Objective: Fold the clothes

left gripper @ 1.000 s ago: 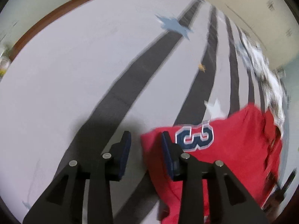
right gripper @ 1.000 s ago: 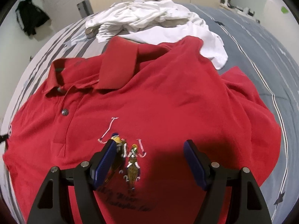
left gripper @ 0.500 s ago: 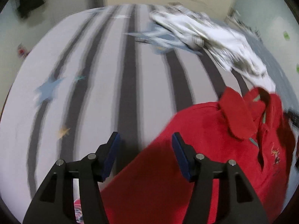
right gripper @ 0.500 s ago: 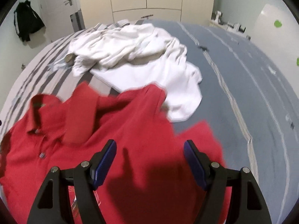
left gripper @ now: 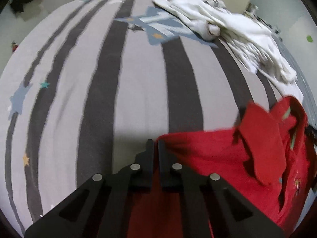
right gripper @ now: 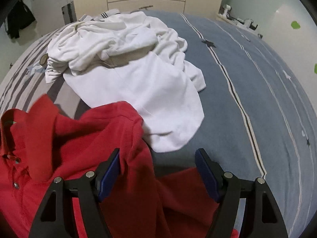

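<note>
The big bed (left gripper: 138, 91) has a grey cover with dark stripes on one side and a blue cover on the other. A soft pile of white clothes (right gripper: 126, 63) lies on it. The red polo shirt (right gripper: 83, 138) lies crumpled just in front. The left claw (left gripper: 155, 148) has just snapped tight on the shirt's edge. The right claw (right gripper: 158, 170) is wide open over the shirt, holding nothing.
</note>
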Available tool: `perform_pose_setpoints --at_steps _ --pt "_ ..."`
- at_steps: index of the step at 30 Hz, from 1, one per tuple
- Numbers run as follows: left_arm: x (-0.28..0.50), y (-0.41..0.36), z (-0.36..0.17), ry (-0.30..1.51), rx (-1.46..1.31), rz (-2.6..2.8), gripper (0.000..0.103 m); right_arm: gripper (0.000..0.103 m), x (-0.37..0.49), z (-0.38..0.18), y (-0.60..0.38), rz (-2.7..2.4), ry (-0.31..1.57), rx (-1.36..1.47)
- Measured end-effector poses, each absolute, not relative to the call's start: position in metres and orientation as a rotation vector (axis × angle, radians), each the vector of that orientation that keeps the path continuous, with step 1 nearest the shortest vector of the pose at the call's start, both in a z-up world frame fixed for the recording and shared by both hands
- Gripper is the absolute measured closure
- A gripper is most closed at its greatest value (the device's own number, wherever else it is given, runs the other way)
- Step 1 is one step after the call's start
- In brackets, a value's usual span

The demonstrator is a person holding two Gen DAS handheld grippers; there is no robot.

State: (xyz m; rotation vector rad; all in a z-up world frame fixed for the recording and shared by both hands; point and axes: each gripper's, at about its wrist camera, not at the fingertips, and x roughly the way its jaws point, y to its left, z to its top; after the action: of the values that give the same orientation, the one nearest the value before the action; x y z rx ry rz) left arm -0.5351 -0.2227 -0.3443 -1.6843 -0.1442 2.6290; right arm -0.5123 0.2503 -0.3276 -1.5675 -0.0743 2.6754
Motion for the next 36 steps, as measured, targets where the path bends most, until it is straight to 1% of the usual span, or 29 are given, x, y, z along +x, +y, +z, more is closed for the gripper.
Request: perform_pose_setpoints --at_steps 2,7,9,11,14,16,17,18,19,20,21,23,25,29,32,34,36 --pt "-0.543 -0.226 -0.335 -0.151 -1.656 2.682 0.101 0.032 -0.512 -0.329 0.252 2.675 -0.065 -1.568" --pt "-0.563 -0.221 -0.333 -0.057 -1.677 2.683 0.101 0.032 -0.514 -0.328 0.253 2.673 -0.055 -1.571" --pt "-0.553 -0.224 -0.331 -0.058 -1.684 2.689 0.101 0.032 -0.513 -0.328 0.256 2.671 -0.043 -1.569" --pt "-0.551 -0.226 -0.333 -0.103 -1.696 2.695 0.101 0.032 -0.51 -0.327 0.259 2.67 -0.023 -1.564" --pt "-0.553 -0.22 -0.337 -0.089 -1.681 2.671 0.097 0.032 -0.502 -0.322 0.267 2.678 -0.004 -1.561" --pt "-0.547 -0.225 -0.325 -0.171 -1.643 2.685 0.091 0.032 -0.495 -0.317 0.273 2.698 0.009 -1.555" --pt "-0.543 -0.227 -0.319 -0.212 -1.62 2.693 0.083 0.032 -0.493 -0.313 0.276 2.712 0.01 -1.548" --pt "-0.538 -0.231 -0.307 -0.25 -1.568 2.721 0.069 0.031 -0.487 -0.308 0.279 2.732 0.01 -1.536" --pt "-0.532 -0.236 -0.295 -0.298 -1.516 2.743 0.059 0.031 -0.481 -0.302 0.281 2.753 0.011 -1.525" --pt "-0.526 -0.24 -0.285 -0.348 -1.467 2.762 0.04 0.031 -0.476 -0.298 0.285 2.772 0.019 -1.517" --pt "-0.522 -0.243 -0.278 -0.382 -1.432 2.779 0.03 0.031 -0.471 -0.293 0.29 2.787 0.028 -1.51" --pt "-0.51 -0.247 -0.268 -0.414 -1.39 2.799 0.027 0.031 -0.466 -0.286 0.298 2.787 0.049 -1.489" --pt "-0.499 -0.247 -0.262 -0.418 -1.386 2.795 0.027 0.031 -0.465 -0.283 0.309 2.782 0.109 -1.496" --pt "-0.468 -0.241 -0.273 -0.399 -1.482 2.752 0.028 0.031 -0.467 -0.293 0.327 2.63 0.025 -1.534" --pt "-0.443 -0.237 -0.282 -0.439 -1.529 2.717 0.028 0.031 -0.455 -0.309 0.349 2.528 0.057 -1.588" --pt "-0.426 -0.233 -0.289 -0.478 -1.555 2.699 0.028 0.031 -0.447 -0.317 0.36 2.492 0.122 -1.635" --pt "-0.412 -0.231 -0.296 -0.529 -1.579 2.681 0.028 0.031 -0.44 -0.32 0.366 2.51 0.248 -1.663"
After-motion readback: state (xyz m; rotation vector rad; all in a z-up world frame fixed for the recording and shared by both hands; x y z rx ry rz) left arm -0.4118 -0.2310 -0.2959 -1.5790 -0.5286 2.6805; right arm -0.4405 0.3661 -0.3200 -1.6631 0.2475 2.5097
